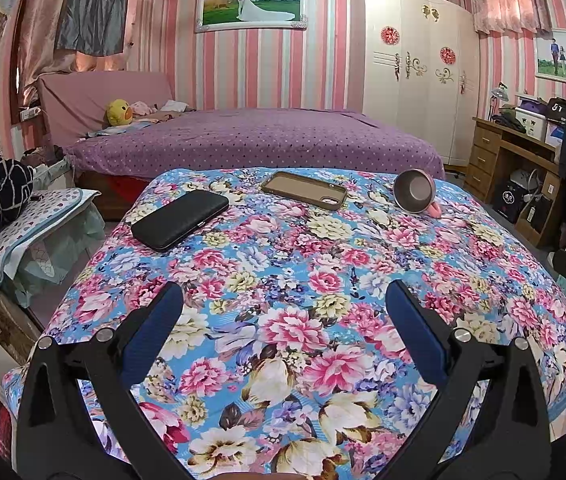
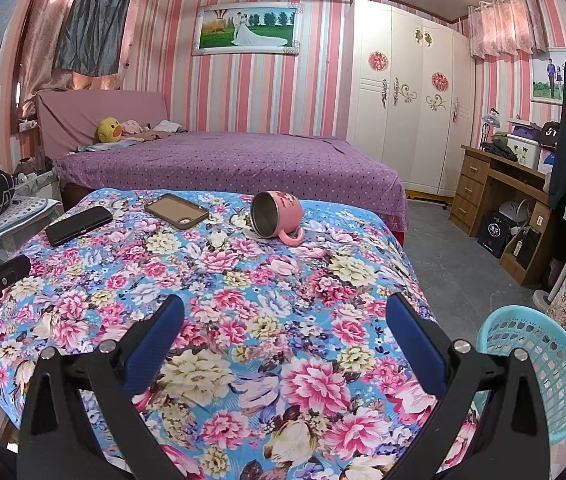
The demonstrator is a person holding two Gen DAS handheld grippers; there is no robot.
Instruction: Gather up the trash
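Floral cloth (image 1: 283,264) under both wide-spread hand-held grippers (image 1: 283,300) (image 2: 283,312), bedroom beyond.

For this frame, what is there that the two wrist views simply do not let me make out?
- Basket, right wrist view: its inside and base are cut off by the picture edge and the right gripper; absent from the left view.
- Mug: whether anything lies deep inside is too dark to tell.
- Black case: shut, contents hidden.
- Phone case: its underside is hidden.
- Left gripper: the hand holding it is out of frame.
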